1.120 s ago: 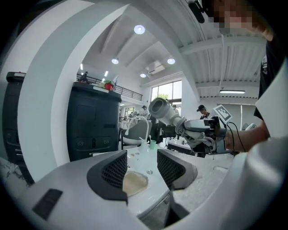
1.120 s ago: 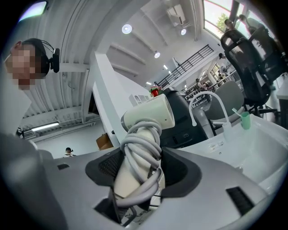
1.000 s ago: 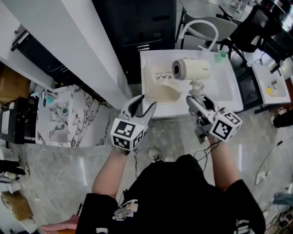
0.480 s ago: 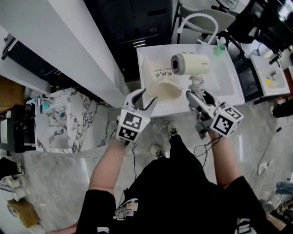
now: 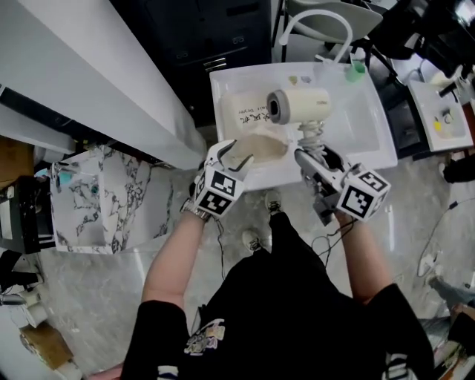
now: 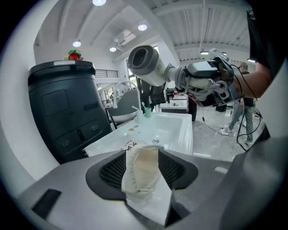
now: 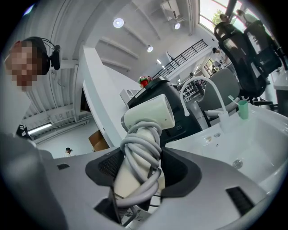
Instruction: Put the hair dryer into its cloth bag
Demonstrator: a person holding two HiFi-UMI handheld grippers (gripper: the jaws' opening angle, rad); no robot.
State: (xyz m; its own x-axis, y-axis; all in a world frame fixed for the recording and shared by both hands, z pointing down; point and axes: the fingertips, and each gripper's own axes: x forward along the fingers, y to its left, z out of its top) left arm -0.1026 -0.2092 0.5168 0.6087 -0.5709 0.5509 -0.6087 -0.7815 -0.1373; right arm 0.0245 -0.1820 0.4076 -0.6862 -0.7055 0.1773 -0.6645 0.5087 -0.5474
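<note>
While my right gripper [image 5: 313, 154] clamps the hair dryer [image 5: 300, 106], my left gripper [image 5: 236, 152], jaws just spreading loose around the cloth bag [image 6: 143, 173], could pinch both layers and seal its mouth.

I have bare room over the sink's [image 5: 371, 141] right half, at 2 o'clock. The hair dryer [image 5: 300, 106] hangs over its middle at 12, the cloth bag [image 5: 249, 122] covers its left at 11, and the faucet [image 5: 315, 18] and green cup [image 5: 356, 70] block the back edge.
</note>
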